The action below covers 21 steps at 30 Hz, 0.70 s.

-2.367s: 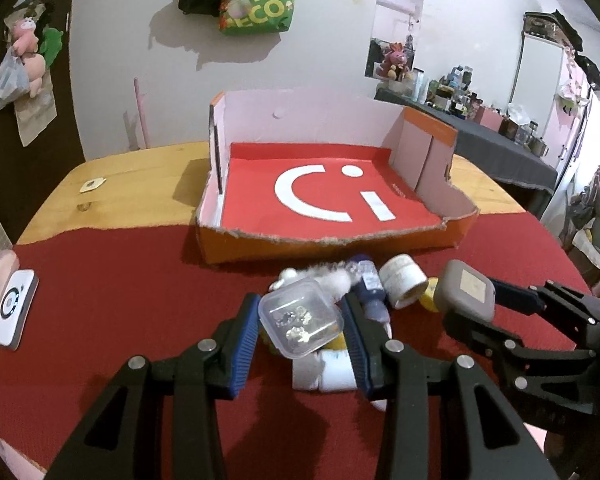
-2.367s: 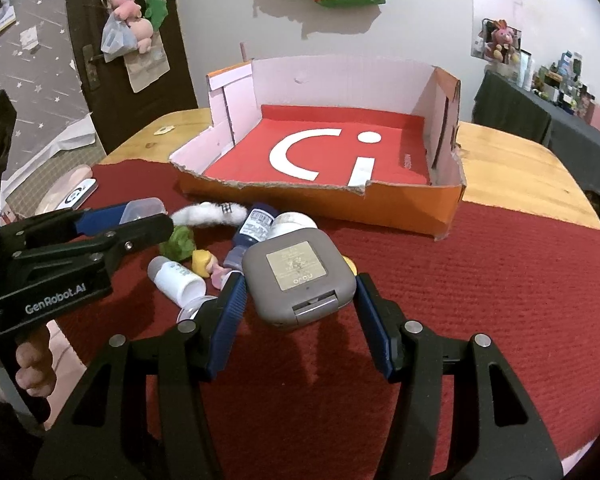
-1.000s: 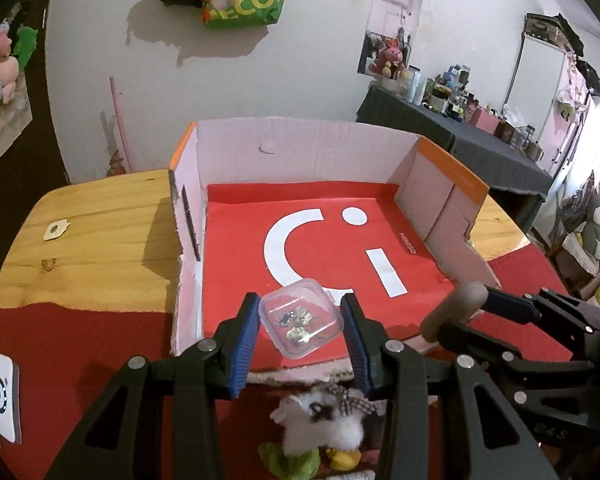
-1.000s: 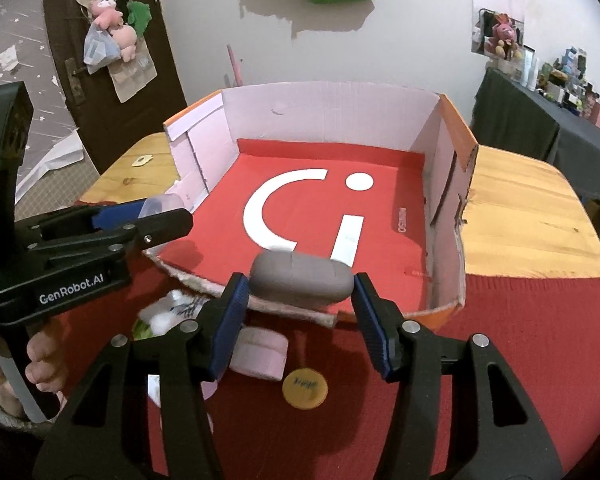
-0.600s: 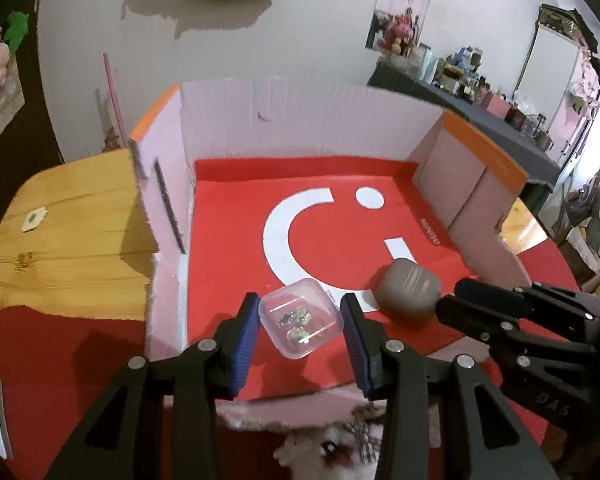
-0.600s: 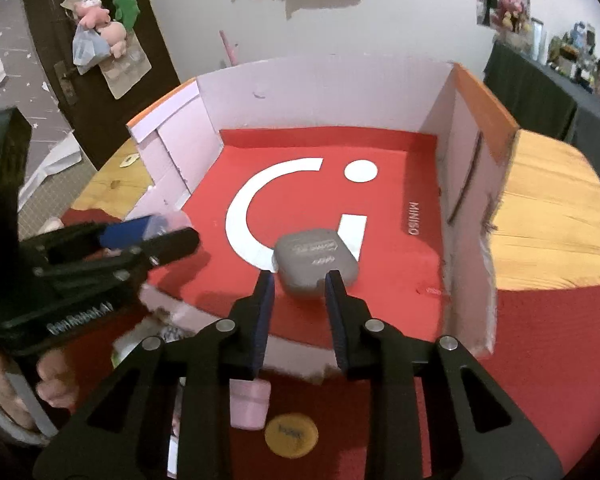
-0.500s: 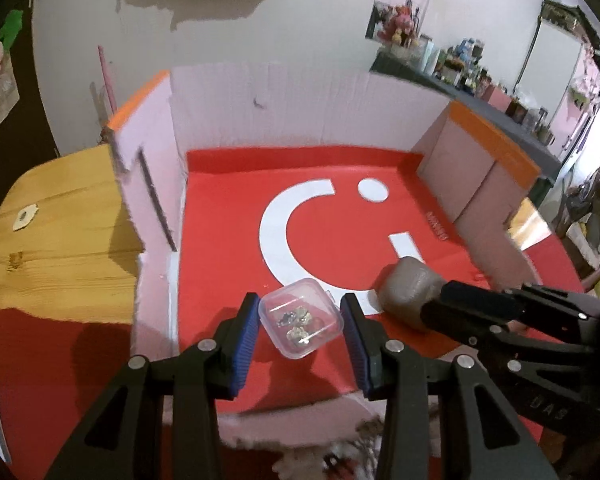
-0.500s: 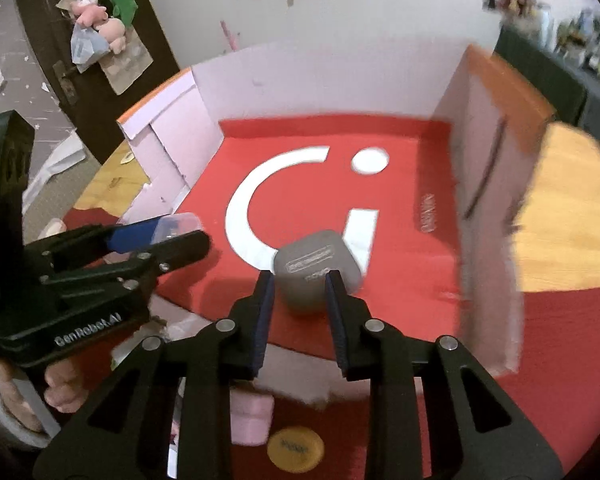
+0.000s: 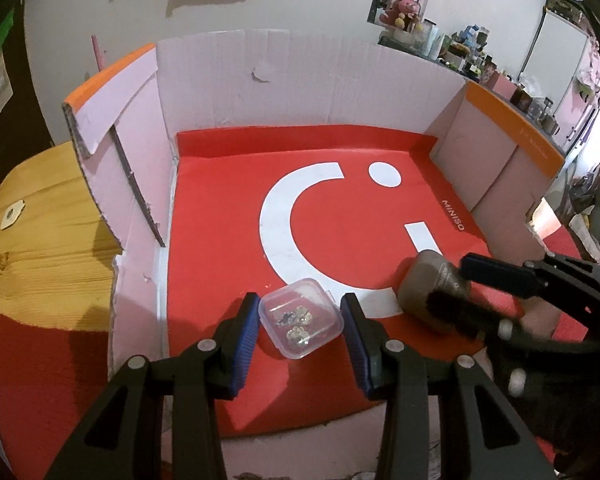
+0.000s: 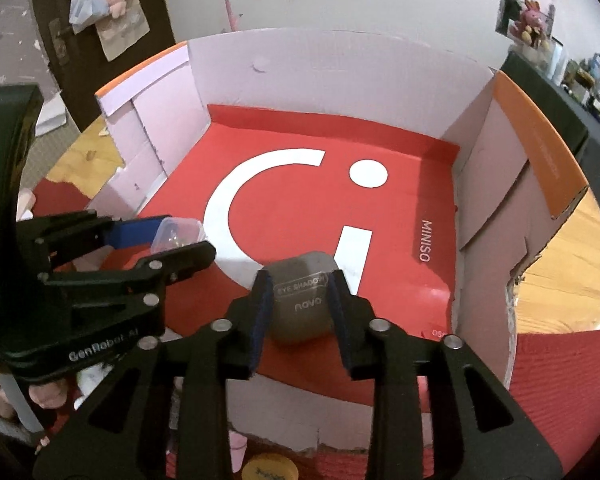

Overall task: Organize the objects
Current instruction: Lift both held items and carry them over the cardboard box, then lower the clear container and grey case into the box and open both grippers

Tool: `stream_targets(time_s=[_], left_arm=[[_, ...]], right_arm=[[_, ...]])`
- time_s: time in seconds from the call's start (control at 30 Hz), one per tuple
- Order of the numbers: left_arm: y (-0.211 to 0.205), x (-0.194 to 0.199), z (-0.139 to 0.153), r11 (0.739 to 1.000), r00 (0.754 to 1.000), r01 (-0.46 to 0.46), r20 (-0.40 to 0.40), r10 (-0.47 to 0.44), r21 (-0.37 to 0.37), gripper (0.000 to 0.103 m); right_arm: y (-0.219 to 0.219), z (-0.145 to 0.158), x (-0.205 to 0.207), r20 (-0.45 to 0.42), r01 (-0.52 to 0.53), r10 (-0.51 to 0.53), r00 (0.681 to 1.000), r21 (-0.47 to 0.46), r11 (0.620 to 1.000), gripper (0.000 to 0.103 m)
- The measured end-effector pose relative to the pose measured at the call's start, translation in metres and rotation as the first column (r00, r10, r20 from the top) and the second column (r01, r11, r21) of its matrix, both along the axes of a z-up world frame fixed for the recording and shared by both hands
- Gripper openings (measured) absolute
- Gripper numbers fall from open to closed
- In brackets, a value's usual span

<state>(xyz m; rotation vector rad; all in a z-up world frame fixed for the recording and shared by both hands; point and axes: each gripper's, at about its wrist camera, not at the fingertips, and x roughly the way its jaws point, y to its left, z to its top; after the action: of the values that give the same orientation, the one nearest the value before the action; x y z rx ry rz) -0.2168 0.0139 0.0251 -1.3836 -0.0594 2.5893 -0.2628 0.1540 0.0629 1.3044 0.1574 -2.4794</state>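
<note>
The left gripper (image 9: 300,334) jaws clamp the clear plastic case (image 9: 301,317) low over the red box floor (image 9: 228,200), so release is straight down. Beside it, the right gripper (image 10: 298,310) jaws are opening around the grey eyeshadow compact (image 10: 300,300), which lies on the floor.

We see a white wall (image 9: 300,4) with chipped paint behind the wooden counter (image 9: 40,248), partly under a red cloth (image 10: 560,380). A dark door (image 10: 80,40) stands left; a cluttered dark side table (image 9: 480,72) and a white cabinet (image 9: 560,52) stand right.
</note>
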Motion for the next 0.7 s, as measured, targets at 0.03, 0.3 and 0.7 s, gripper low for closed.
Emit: stream_targets(time_s=[0.03,0.3,0.7], left_arm=[[-0.001,0.000,0.000,1.000,1.000,-0.003,0.000,0.003,-0.001,0.043],[0.000,-0.004,0.000,1.000,1.000,-0.006,-0.001,0.006,-0.010,0.043],[0.007,-0.017,0.000,0.999,1.000,-0.018,-0.008,0.018,-0.038,0.043]], right_arm=[[0.001,0.000,0.000,-0.006,0.015,-0.015,1.000,0.014,1.000,0.070],[0.005,-0.014,-0.007,0.050,0.010,-0.010,0.999,-0.004,1.000,0.052],[0.016,-0.007,-0.016,0.037,0.056,-0.054,0.998,-0.047,0.997,0.051]])
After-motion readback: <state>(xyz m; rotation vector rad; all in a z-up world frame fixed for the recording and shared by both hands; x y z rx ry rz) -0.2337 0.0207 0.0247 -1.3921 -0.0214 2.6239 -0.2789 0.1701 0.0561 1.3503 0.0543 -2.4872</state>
